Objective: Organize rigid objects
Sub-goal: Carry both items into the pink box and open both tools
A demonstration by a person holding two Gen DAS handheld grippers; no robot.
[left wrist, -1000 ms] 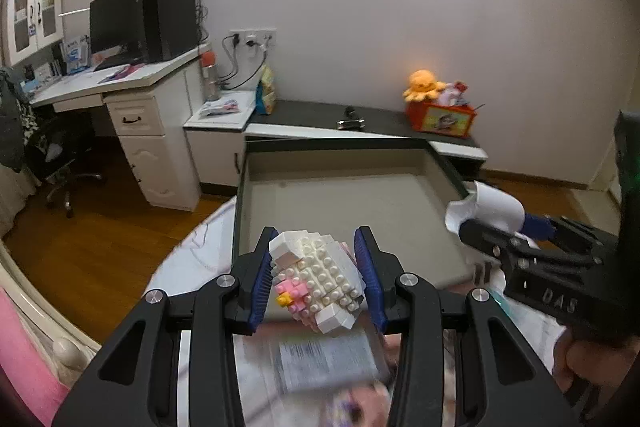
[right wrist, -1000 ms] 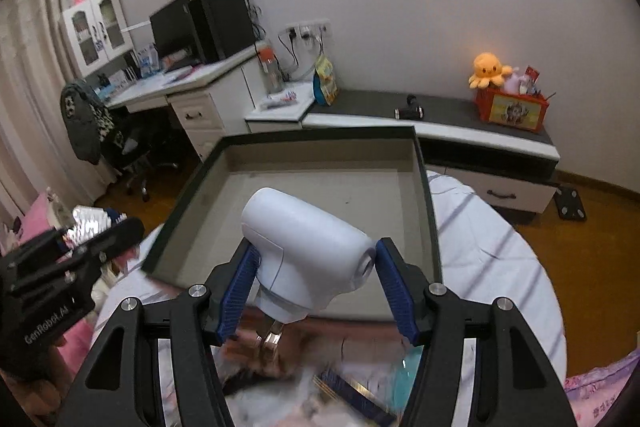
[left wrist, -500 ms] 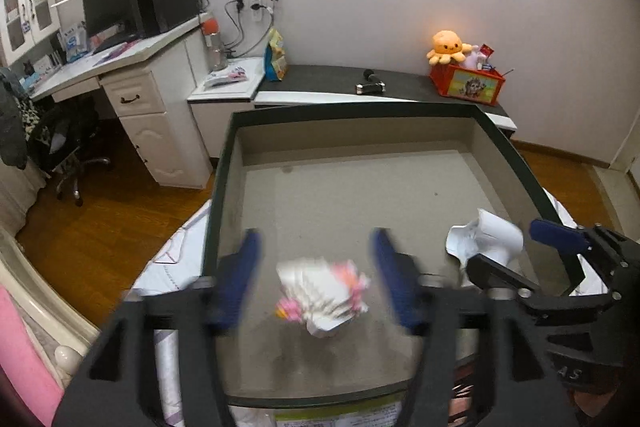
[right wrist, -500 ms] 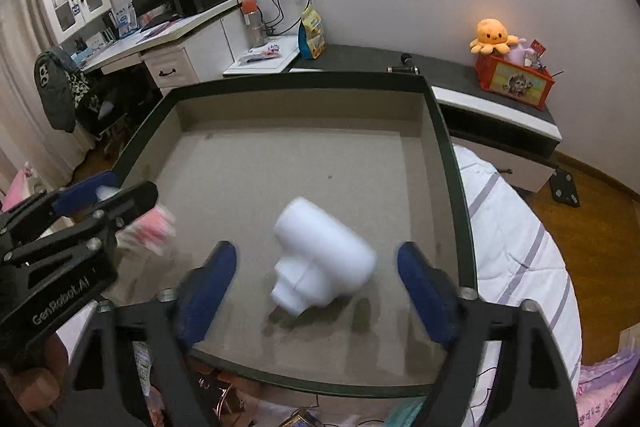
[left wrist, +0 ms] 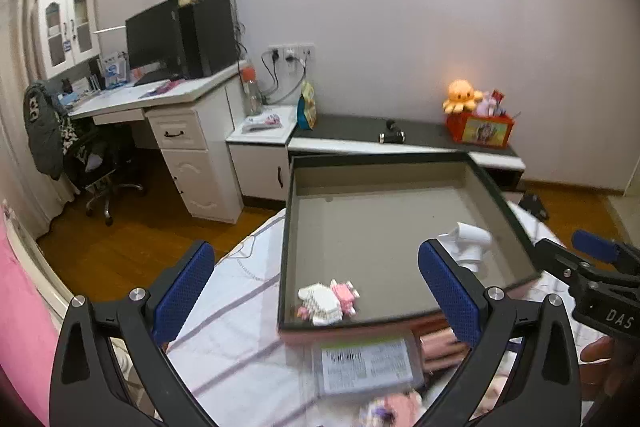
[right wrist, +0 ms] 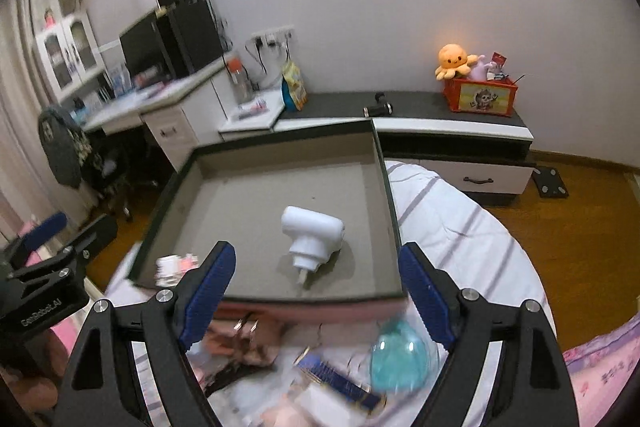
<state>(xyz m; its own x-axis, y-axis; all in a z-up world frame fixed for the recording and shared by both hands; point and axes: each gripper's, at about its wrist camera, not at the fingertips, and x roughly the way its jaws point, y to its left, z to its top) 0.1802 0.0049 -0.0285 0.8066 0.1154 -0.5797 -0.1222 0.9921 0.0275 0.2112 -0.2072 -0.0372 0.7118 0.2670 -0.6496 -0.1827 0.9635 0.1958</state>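
Observation:
A shallow dark-rimmed tray (left wrist: 408,157) (right wrist: 280,143) lies on the striped bed. A white and pink brick figure (left wrist: 328,301) (right wrist: 174,267) lies in its near left corner. A white plug-in device (right wrist: 312,233) (left wrist: 466,241) lies in its near right part. My left gripper (left wrist: 316,289) is open and empty, drawn back from the tray's near edge. My right gripper (right wrist: 314,287) is open and empty, just before the tray's near rim (right wrist: 312,297). Each gripper shows at the side of the other's view.
Loose items lie on the bed in front of the tray: a labelled packet (left wrist: 366,365), a teal round object (right wrist: 400,353), a dark blue box (right wrist: 340,381). A desk (left wrist: 160,99) and a low cabinet (right wrist: 452,129) stand beyond the bed.
Both grippers opened and let go: the brick figure and the white device now lie in the tray. Both grippers have drawn back toward me.

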